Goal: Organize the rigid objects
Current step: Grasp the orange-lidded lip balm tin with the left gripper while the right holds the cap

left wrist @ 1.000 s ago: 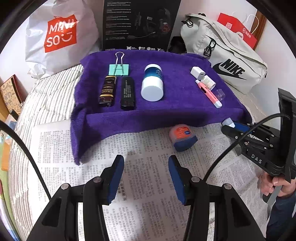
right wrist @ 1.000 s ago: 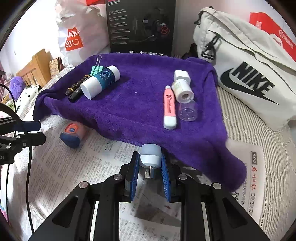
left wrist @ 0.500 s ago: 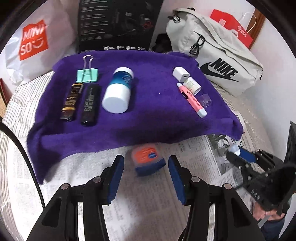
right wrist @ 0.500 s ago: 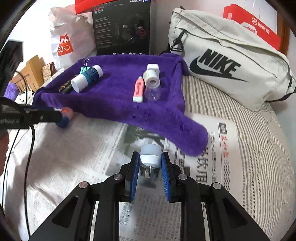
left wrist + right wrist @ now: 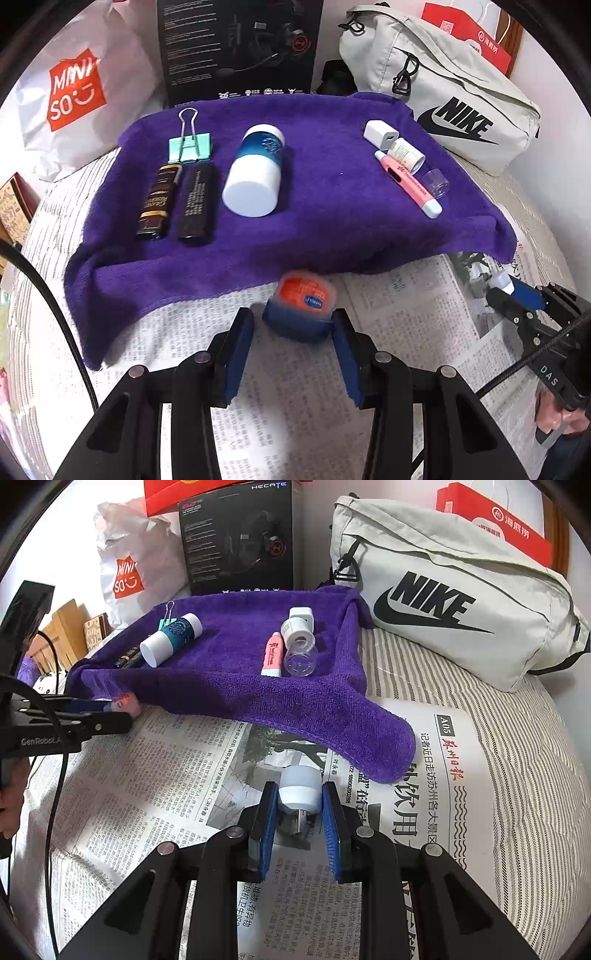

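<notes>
My left gripper [image 5: 291,325] is open, its blue pads on either side of a small blue tin with an orange lid [image 5: 301,306] lying on the newspaper at the towel's front edge. My right gripper [image 5: 299,801] is shut on a small white USB plug [image 5: 299,788], held above the newspaper; it also shows in the left wrist view [image 5: 517,290]. On the purple towel [image 5: 325,229] lie a green binder clip [image 5: 189,146], two dark tubes [image 5: 173,201], a blue-and-white bottle [image 5: 255,171], a white charger [image 5: 380,134], a small white bottle [image 5: 408,155], a pink pen [image 5: 406,182] and a clear cap [image 5: 436,182].
The towel and newspaper [image 5: 147,775] lie on a striped bed [image 5: 517,757]. Behind the towel stand a white shopping bag [image 5: 74,92], a black box [image 5: 240,48] and a grey Nike bag [image 5: 443,92]. A red box [image 5: 495,520] sits behind the Nike bag.
My left gripper has moved forward and right until the blue tin sits between its open fingers. My right gripper has drawn back from the towel, still holding the white plug.
</notes>
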The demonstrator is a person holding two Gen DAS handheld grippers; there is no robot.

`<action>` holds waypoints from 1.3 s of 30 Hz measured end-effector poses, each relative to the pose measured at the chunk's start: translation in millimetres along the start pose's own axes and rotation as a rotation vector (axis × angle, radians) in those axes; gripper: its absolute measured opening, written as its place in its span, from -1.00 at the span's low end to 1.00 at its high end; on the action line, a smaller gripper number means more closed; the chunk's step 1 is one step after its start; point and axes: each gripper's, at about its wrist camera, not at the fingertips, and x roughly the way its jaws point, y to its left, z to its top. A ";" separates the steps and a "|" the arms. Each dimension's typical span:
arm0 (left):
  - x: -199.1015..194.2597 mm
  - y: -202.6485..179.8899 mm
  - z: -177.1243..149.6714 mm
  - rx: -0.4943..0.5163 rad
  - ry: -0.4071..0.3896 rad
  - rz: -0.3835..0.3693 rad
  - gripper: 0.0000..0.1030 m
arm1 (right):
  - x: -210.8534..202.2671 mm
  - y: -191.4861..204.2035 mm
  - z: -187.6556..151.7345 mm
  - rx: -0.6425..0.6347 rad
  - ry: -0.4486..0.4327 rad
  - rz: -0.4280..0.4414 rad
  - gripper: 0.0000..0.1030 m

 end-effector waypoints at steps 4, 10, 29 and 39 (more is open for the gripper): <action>3.3 -5.6 3.6 0.030 -0.005 0.015 -0.19 | 0.0 -0.6 -0.2 0.006 0.000 0.006 -0.53; 4.4 -12.8 3.7 0.096 -0.028 0.009 -0.32 | 0.3 -0.9 -0.3 0.004 0.001 0.004 -0.53; 1.7 -10.0 -7.1 0.150 -0.138 -0.027 -0.30 | 0.6 -0.7 0.3 0.002 0.003 0.003 -0.53; 2.7 -12.3 -7.3 0.160 -0.137 -0.043 -0.15 | 1.1 0.7 0.9 -0.011 0.004 -0.011 -0.53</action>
